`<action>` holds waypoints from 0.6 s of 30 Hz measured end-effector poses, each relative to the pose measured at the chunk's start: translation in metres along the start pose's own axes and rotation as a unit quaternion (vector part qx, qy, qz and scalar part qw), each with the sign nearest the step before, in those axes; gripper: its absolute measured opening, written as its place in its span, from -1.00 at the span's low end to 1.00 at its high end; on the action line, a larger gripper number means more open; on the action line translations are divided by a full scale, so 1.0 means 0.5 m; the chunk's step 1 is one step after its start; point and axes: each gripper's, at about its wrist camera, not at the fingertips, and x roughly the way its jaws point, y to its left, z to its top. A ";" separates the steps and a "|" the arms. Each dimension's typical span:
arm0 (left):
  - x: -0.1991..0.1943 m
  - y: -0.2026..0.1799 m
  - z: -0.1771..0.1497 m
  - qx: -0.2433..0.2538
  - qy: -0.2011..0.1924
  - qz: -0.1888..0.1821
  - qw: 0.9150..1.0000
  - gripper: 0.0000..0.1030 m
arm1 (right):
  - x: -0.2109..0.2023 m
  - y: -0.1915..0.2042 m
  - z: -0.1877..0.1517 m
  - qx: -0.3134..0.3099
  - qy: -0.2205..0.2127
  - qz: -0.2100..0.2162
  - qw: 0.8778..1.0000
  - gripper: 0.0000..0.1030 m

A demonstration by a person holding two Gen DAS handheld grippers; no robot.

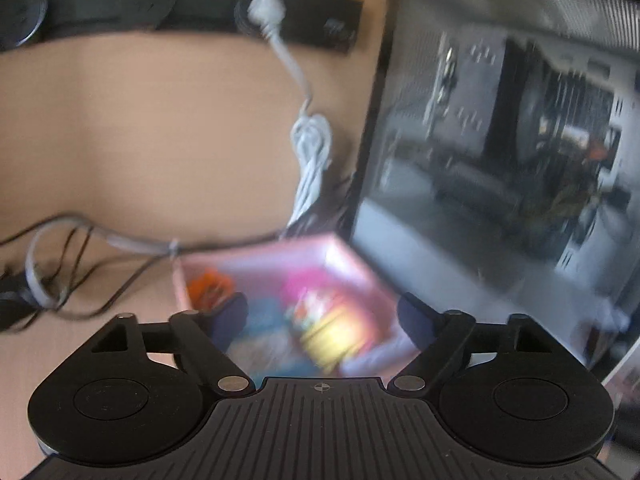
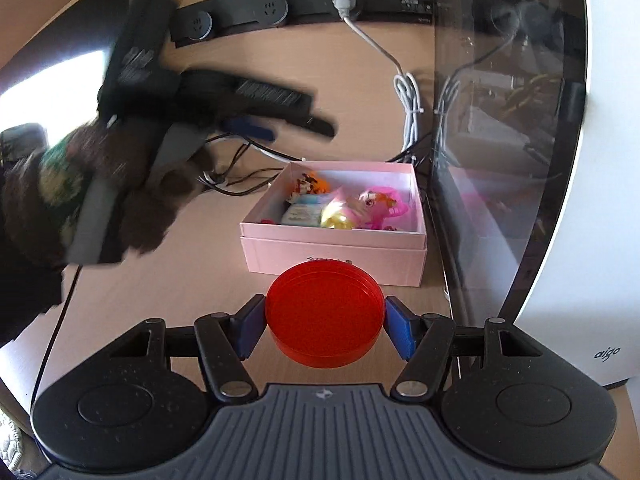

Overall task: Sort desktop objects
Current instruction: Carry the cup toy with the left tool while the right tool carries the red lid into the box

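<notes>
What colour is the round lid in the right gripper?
Translucent red lid, clearest in the right wrist view.

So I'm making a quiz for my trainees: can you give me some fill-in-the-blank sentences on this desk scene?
1. The right gripper is shut on a round, translucent ____ plastic lid.
2. The small toys lie in a ____ cardboard box.
3. The left gripper's fingers are ____, nothing between them.
4. The white cable plugs into the black ____.

Missing: red; pink; open; power strip

"aigo" on the white computer case point(image 2: 560, 300), lower right corner.
</notes>
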 end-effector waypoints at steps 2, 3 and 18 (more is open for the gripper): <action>-0.014 0.010 -0.033 0.009 0.015 0.022 1.000 0.84 | 0.012 -0.002 0.010 0.005 0.007 0.000 1.000 0.23; -0.018 0.020 -0.046 0.013 0.025 0.030 0.999 0.86 | 0.018 -0.001 0.016 0.007 0.011 0.001 1.000 0.23; -0.073 0.136 -0.196 -0.048 0.133 0.086 0.986 0.98 | 0.220 0.061 0.320 0.058 -0.086 -0.096 0.990 0.23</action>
